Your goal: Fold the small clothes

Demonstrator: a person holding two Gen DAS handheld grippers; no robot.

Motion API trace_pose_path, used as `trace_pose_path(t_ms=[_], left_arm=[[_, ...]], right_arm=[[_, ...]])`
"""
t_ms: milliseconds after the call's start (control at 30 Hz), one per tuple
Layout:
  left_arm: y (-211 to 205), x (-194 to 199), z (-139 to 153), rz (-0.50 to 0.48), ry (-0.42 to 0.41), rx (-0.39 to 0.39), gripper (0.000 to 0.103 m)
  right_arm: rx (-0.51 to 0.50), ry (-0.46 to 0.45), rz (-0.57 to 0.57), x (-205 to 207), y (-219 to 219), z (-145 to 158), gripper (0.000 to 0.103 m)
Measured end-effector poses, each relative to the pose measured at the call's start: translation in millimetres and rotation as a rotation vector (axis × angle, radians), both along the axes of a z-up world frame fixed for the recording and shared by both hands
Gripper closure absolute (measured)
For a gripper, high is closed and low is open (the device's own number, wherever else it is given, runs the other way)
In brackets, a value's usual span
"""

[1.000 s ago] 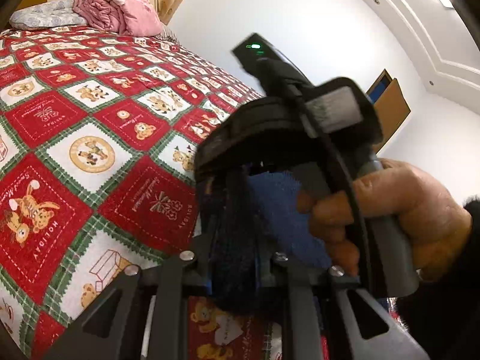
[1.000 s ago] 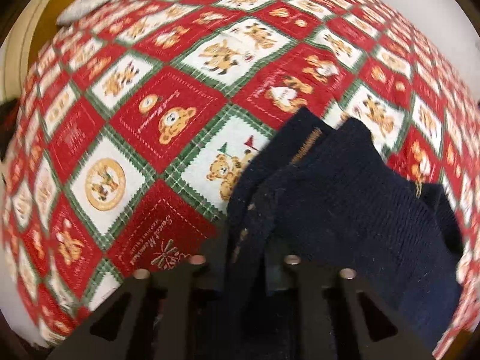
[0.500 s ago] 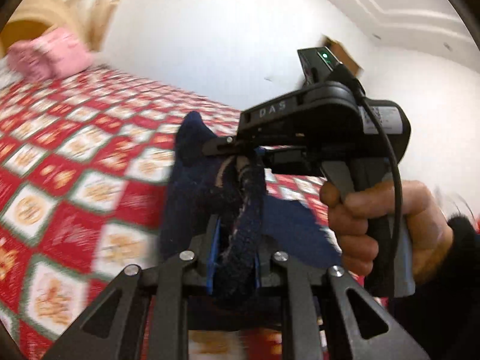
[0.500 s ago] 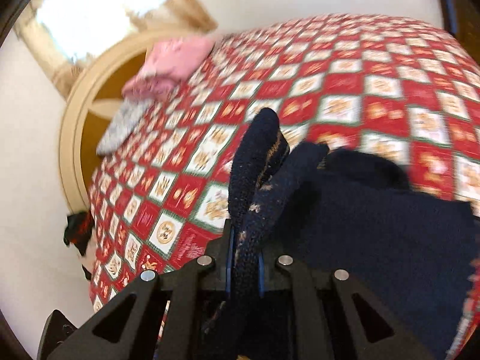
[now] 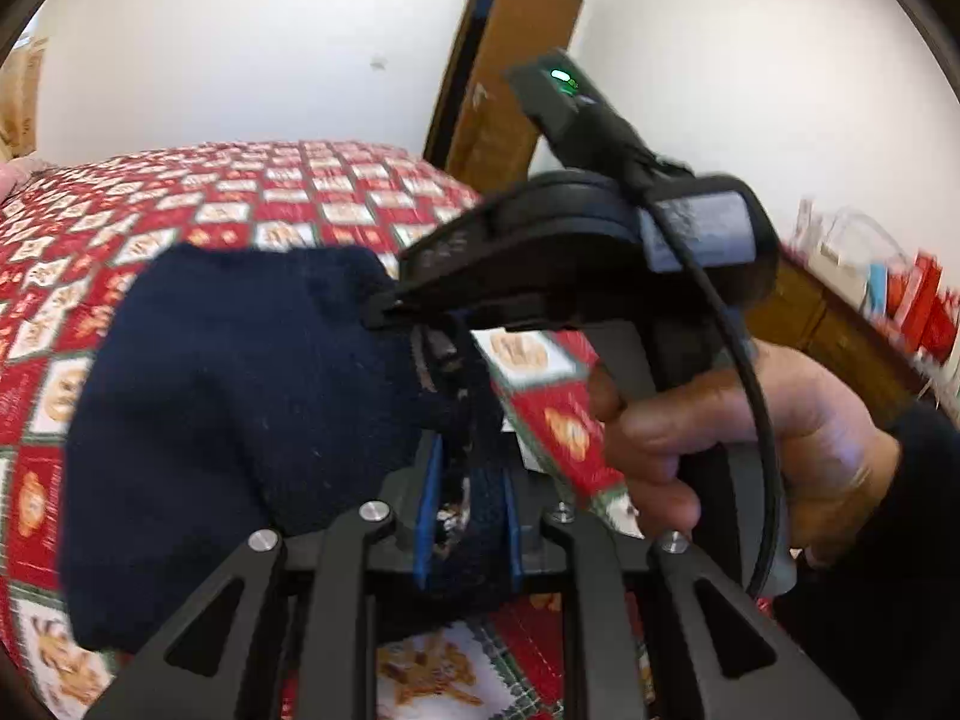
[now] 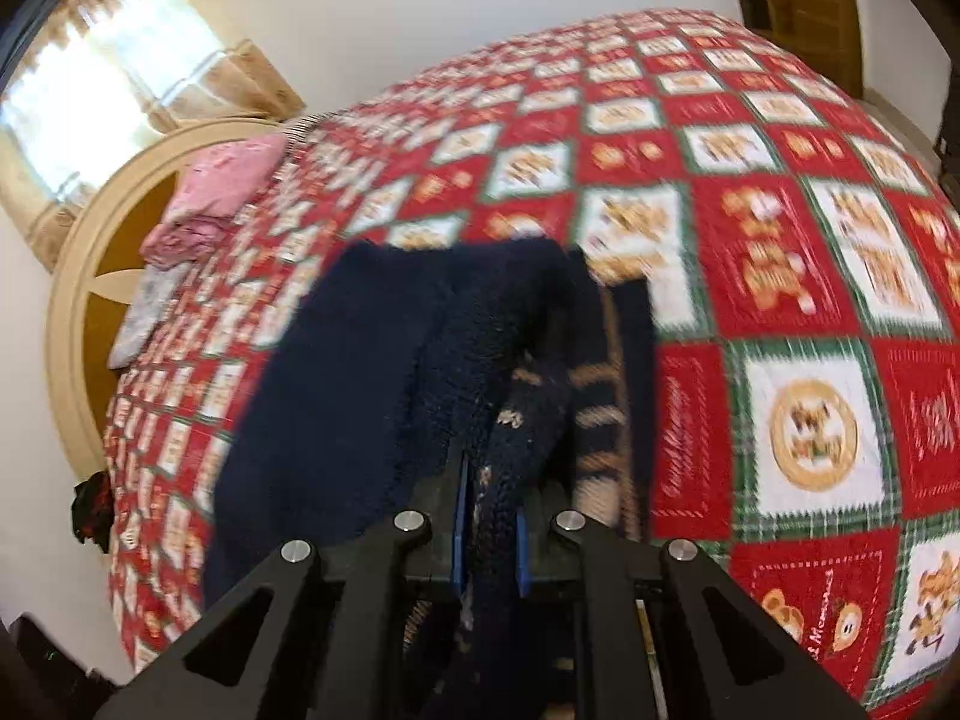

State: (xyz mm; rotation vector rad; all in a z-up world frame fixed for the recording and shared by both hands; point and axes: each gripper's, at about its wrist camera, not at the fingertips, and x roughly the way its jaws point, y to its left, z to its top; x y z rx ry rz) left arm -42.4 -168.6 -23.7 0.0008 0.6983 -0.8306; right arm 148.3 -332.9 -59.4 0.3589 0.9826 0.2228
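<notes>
A small navy knit garment (image 5: 228, 408) hangs lifted above the bed, held by both grippers. My left gripper (image 5: 465, 516) is shut on one edge of it, the cloth bunched between the blue pads. The right gripper's black body (image 5: 576, 252) shows in the left wrist view, held by a hand, its jaws pinching the garment's other edge. In the right wrist view my right gripper (image 6: 489, 516) is shut on the garment (image 6: 360, 384), whose tan-patterned inside (image 6: 600, 396) shows.
The bed's red, white and green teddy-bear quilt (image 6: 780, 300) lies below. A folded pink cloth (image 6: 210, 198) and grey pillow (image 6: 150, 306) lie by the round headboard (image 6: 84, 276). A wooden door (image 5: 498, 78) and a cluttered dresser (image 5: 852, 312) stand beyond the bed.
Both grippers have lifted the navy garment off the quilt and swung it round; the views now tilt up toward the walls. Both stay shut on it.
</notes>
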Motion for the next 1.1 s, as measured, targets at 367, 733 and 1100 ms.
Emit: trace_pose_path(t_ms=[367, 733, 1100], left_arm=[[37, -8, 13, -0.168, 0.058, 0.025, 0.053], [192, 26, 28, 0.163, 0.024, -0.045, 0.006], [205, 41, 2, 0.288, 0.102, 0.054, 0.006]], right_arm=[[0.277, -0.035, -0.185, -47, -53, 12, 0.082], [0.447, -0.349, -0.027, -243, -34, 117, 0.068], [-0.018, -0.148, -0.074, -166, 51, 21, 0.037]])
